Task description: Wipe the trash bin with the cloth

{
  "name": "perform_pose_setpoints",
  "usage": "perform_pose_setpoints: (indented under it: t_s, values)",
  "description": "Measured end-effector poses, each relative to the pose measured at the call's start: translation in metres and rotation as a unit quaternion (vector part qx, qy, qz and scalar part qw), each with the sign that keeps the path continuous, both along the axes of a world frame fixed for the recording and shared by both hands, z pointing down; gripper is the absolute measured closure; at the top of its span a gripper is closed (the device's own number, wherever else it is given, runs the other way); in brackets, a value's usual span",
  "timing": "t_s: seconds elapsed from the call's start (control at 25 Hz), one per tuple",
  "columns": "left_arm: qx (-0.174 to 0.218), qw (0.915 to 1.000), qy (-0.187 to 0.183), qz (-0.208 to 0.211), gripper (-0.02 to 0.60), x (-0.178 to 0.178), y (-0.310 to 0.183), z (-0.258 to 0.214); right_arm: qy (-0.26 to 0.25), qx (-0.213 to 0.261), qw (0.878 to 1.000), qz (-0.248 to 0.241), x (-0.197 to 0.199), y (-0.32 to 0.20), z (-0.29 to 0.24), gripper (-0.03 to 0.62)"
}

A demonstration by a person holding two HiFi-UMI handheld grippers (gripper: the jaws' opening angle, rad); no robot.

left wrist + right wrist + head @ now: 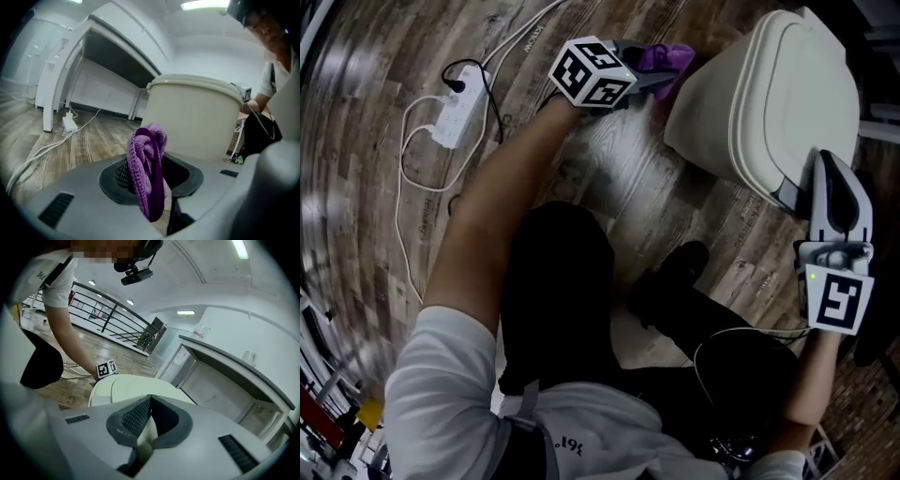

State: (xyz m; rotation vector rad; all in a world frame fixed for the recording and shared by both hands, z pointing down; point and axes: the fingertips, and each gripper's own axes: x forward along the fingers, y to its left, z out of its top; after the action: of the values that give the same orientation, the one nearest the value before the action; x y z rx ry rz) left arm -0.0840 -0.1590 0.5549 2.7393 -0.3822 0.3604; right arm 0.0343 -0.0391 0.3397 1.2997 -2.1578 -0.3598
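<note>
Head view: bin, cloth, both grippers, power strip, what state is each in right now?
Bin: upright, lid closed.
Cloth: bunched up, clamped in the left gripper, close to the bin's side; contact unclear.
Left gripper: shut on the cloth.
Right gripper: shut, empty, tip at the bin's edge.
Power strip: on the floor, black plug in.

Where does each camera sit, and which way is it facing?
Head view: on the head, facing steeply down at floor, bin; arms, legs, left claw, right claw show.
Left gripper view: on left claw, facing the bin's side; cloth in its jaws.
Right gripper view: on right claw, shut, facing over the bin's lid; person's arm shows.
Shared: all see the bin.
</note>
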Motion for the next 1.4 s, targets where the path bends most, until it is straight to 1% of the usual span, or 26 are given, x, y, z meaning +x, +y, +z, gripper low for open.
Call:
perform_pose_setpoints:
  t_s: [0.12, 0.24, 0.48, 0.68, 0.8, 1.08, 1.4]
  values:
    - [-0.029, 0.9992, -0.026, -0.013, 0.462, 0.021, -0.022, 0.031, 0.002, 0.003, 1.000, 0.000, 0.001, 0.001, 0.000, 0.586]
    - [-0.043, 0.9978, -0.049, -0.013, 0.462, 0.038, -0.035, 0.054, 0.004, 0.008, 1.000, 0.001, 0.001, 0.002, 0.000, 0.586]
    - [-0.046, 0.9977, -0.046, -0.017, 0.462, 0.055, -0.055, 0.066, 0.007, 0.006, 1.000, 0.004, 0.002, 0.003, 0.002, 0.586]
    - [-0.041, 0.9984, -0.035, 0.012, 0.462, 0.066, -0.048, 0.073, 0.011, 0.009, 1.000, 0.004, 0.003, 0.003, 0.003, 0.586]
    - [-0.043, 0.9986, -0.018, 0.023, 0.462, 0.068, -0.042, 0.073, 0.017, 0.017, 1.000, 0.000, 0.004, 0.005, 0.003, 0.586]
    - [-0.045, 0.9982, 0.018, 0.037, 0.462, 0.062, -0.019, 0.065, 0.021, 0.026, 0.999, -0.004, 0.004, 0.006, 0.003, 0.586]
    - [-0.027, 0.9971, 0.046, 0.054, 0.462, 0.049, 0.023, 0.057, 0.022, 0.032, 0.999, -0.004, 0.003, 0.006, 0.002, 0.586]
